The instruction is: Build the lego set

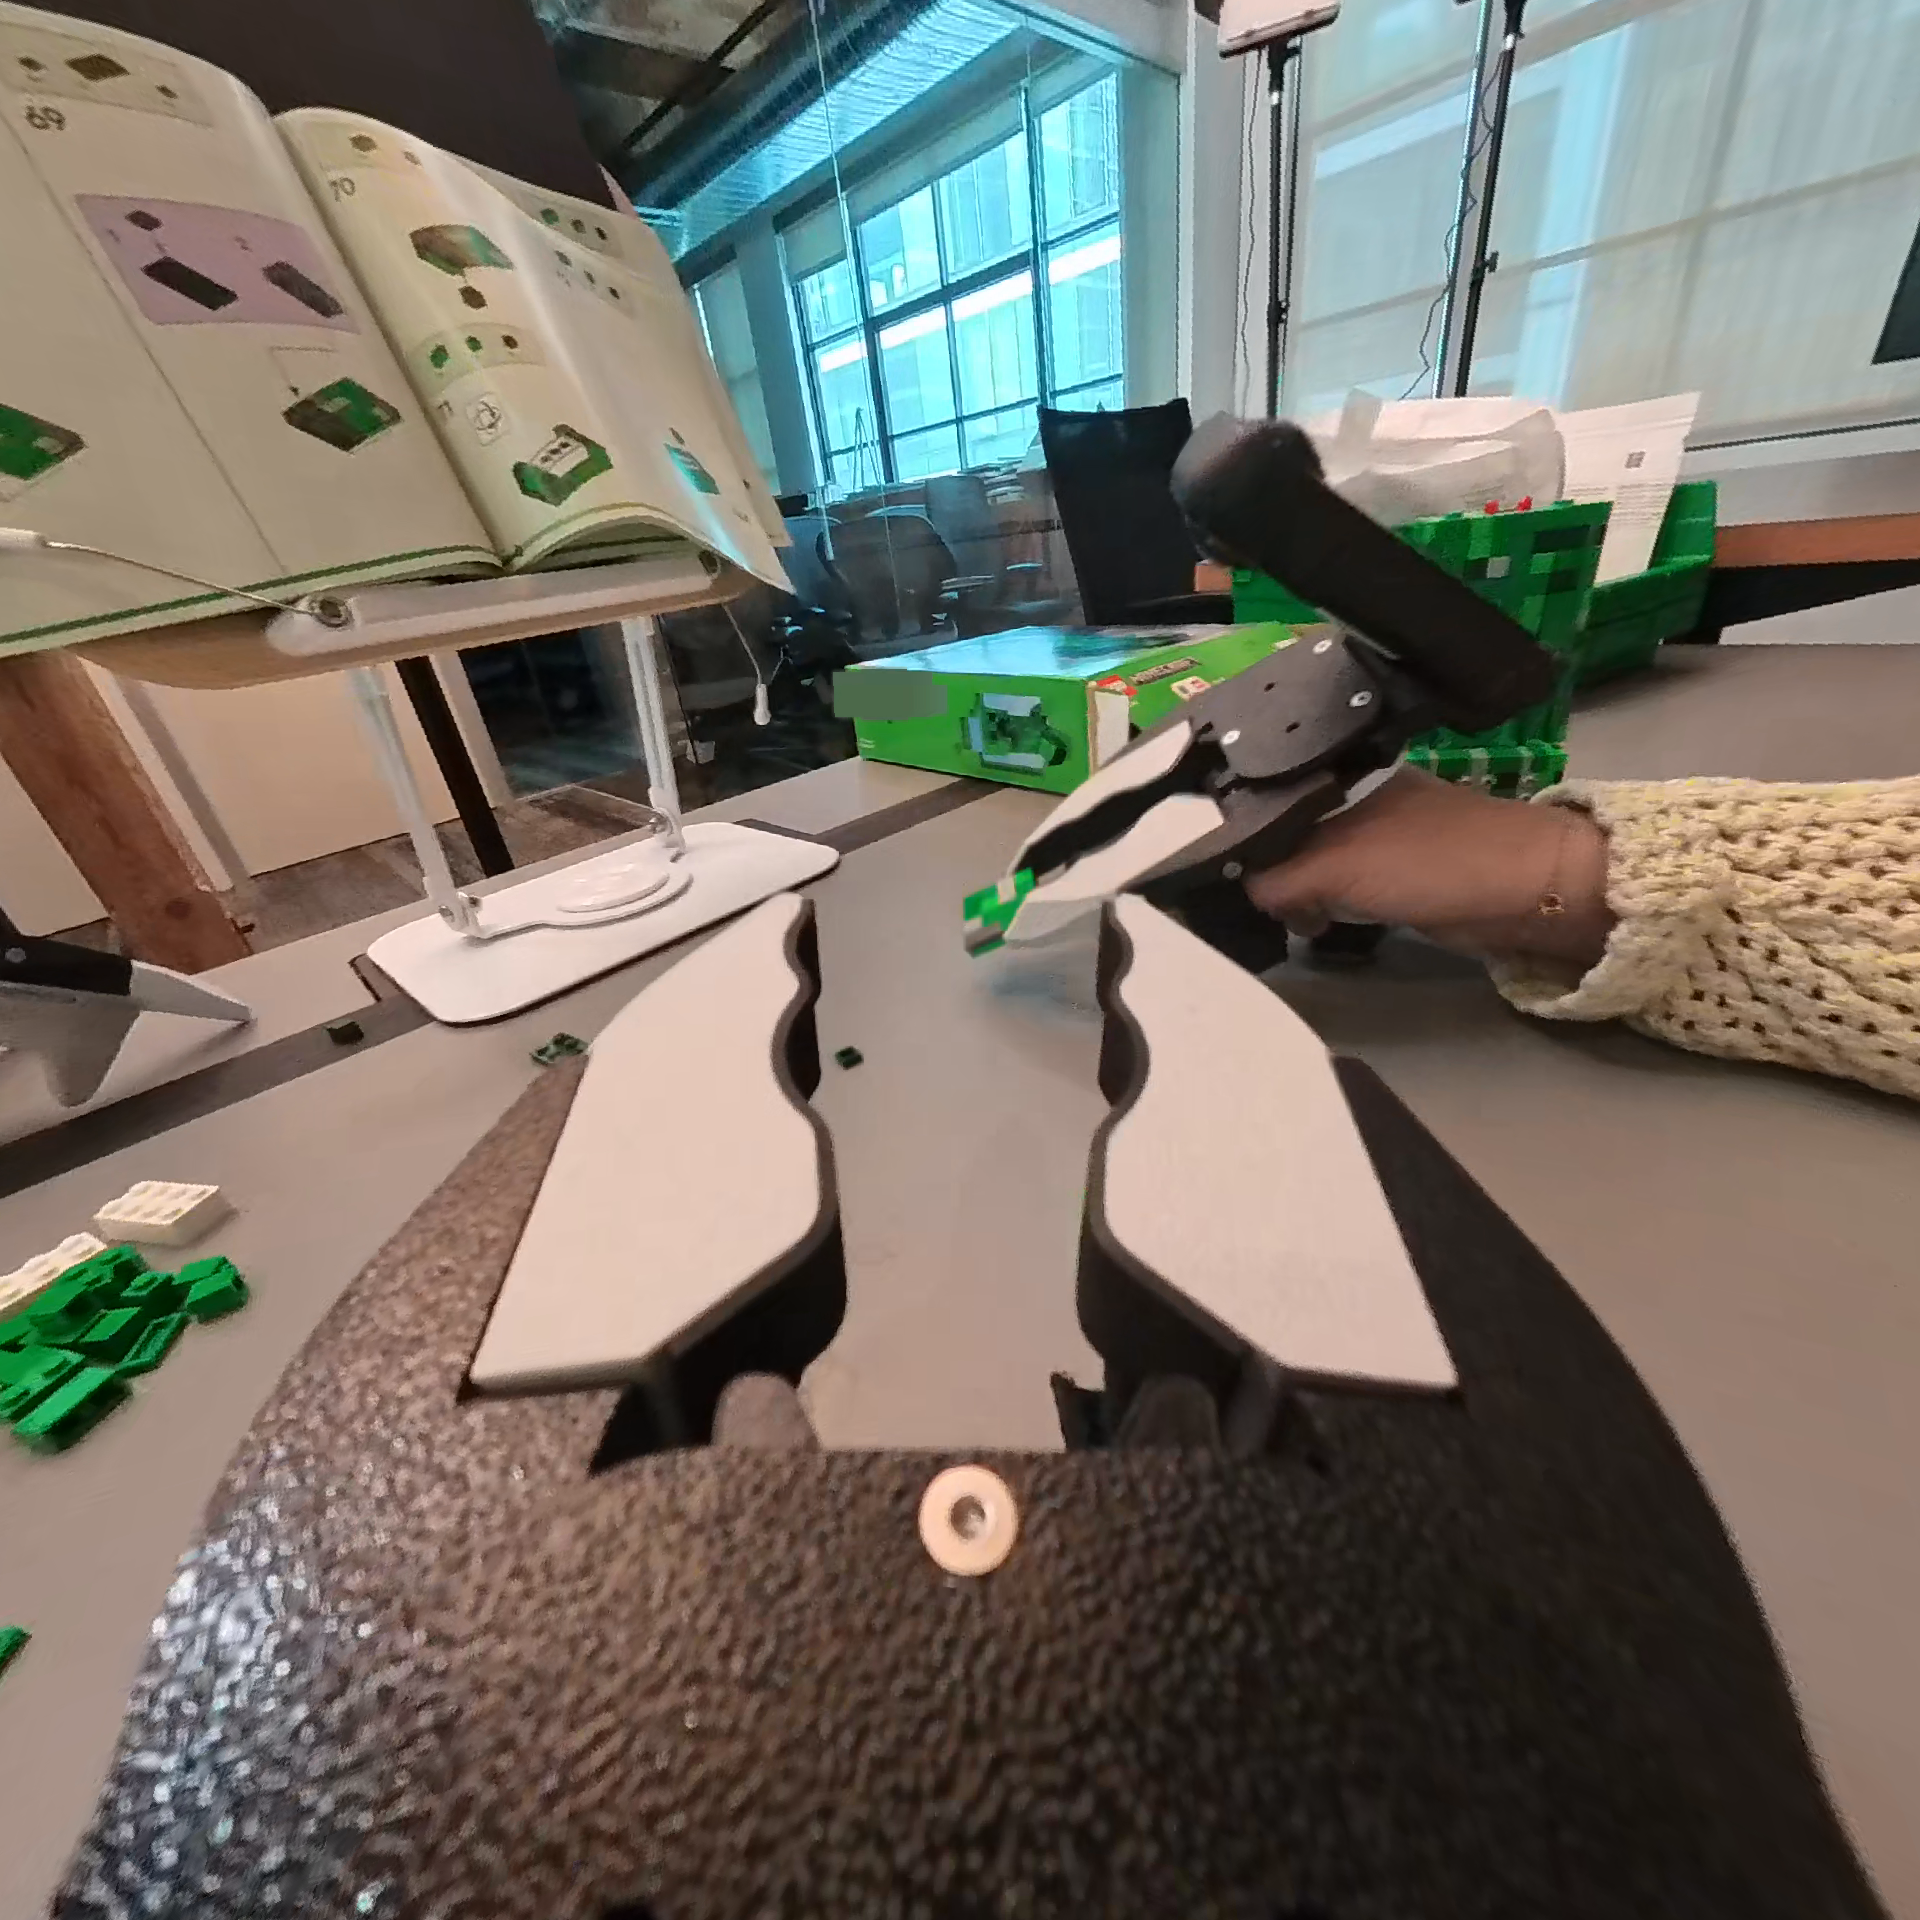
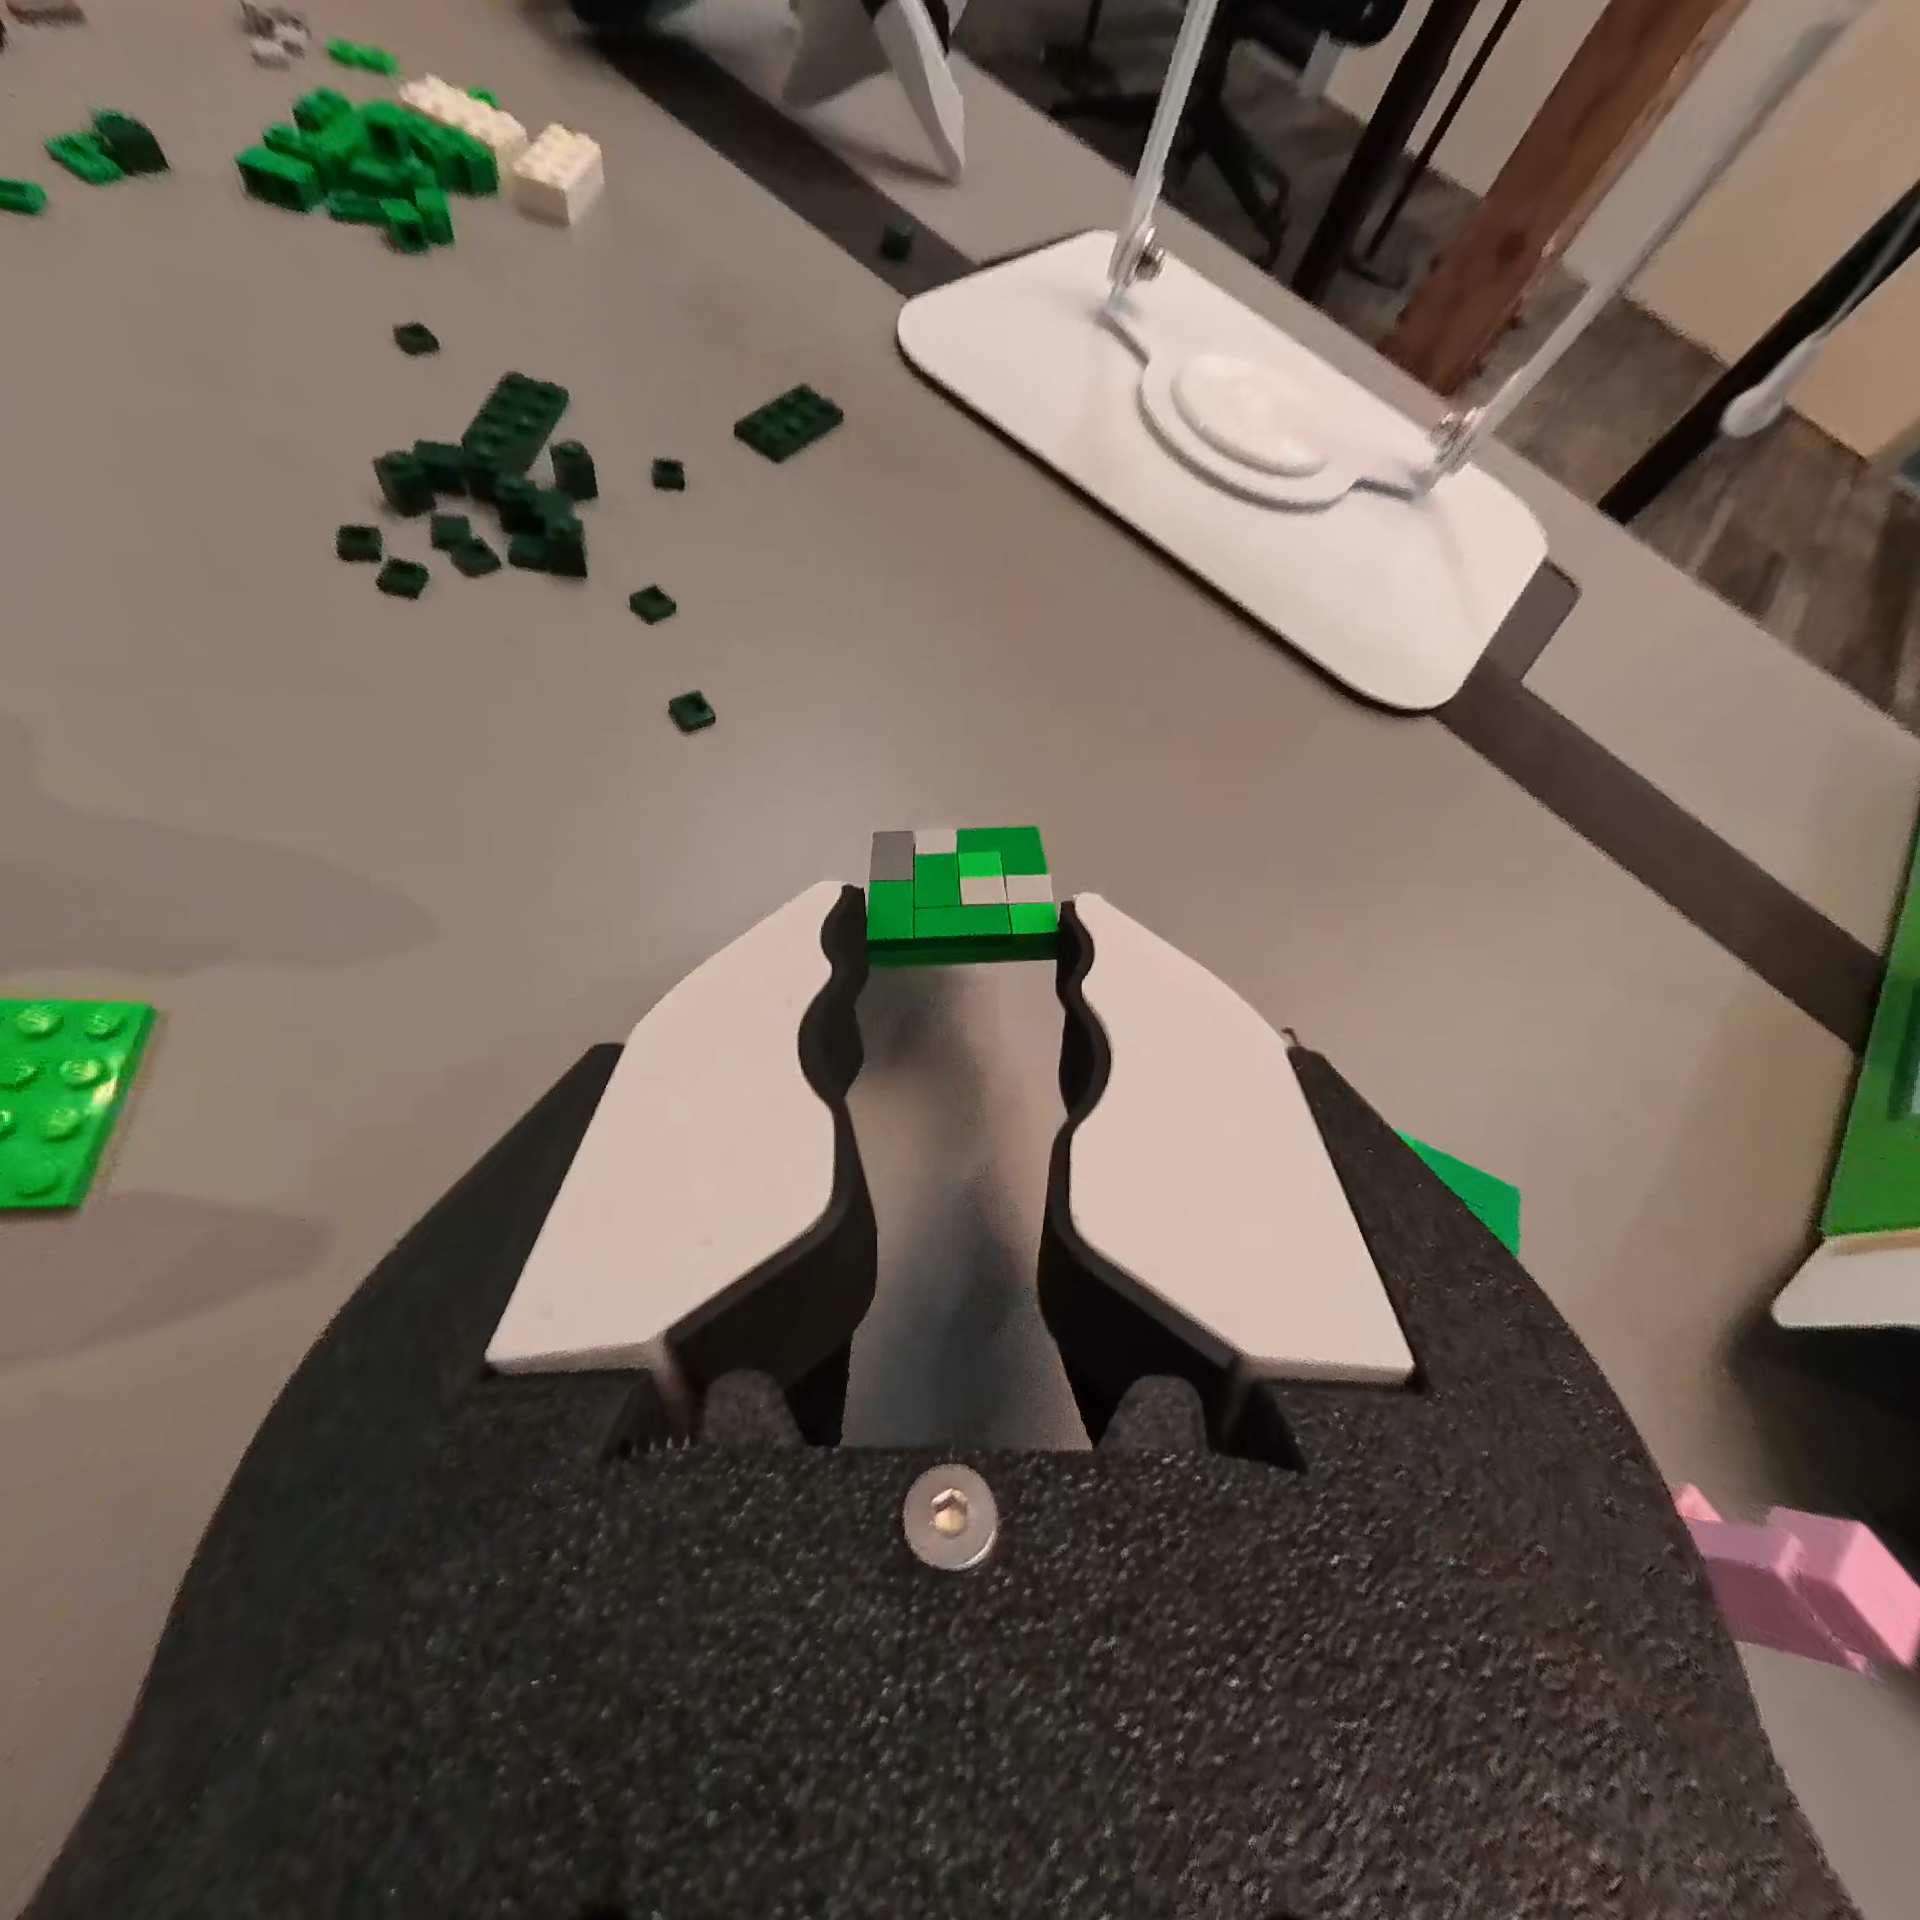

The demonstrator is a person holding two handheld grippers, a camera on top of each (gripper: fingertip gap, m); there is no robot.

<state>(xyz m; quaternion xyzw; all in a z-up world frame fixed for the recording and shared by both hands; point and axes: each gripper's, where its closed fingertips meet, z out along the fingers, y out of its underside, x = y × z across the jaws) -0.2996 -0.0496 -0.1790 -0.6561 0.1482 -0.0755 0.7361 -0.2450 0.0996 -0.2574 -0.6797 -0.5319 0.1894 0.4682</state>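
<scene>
My right gripper (image 2: 961, 920) is shut on a small flat green and grey tiled lego panel (image 2: 961, 883), held at the fingertips a little above the grey table. In the left wrist view the right gripper (image 1: 1013, 904) shows at right, held by a hand in a cream knit sleeve, with the panel (image 1: 992, 914) at its tip. My left gripper (image 1: 956, 935) is open and empty, low over the table, just left of and below that panel. Loose dark green bricks (image 2: 499, 478) and bright green and white bricks (image 2: 384, 166) lie on the table.
An open instruction booklet (image 1: 343, 343) sits on a white stand (image 1: 603, 914) at the back left. A green lego box (image 1: 1039, 707) and a large green built model (image 1: 1507, 582) stand behind. A green baseplate (image 2: 62, 1101) lies at left, a pink built piece (image 2: 1808, 1579) at right. My hands' fingertips stand some 20 cm from each other. The pink built piece (image 2: 1808, 1579) is about 15 cm from my right fingertips.
</scene>
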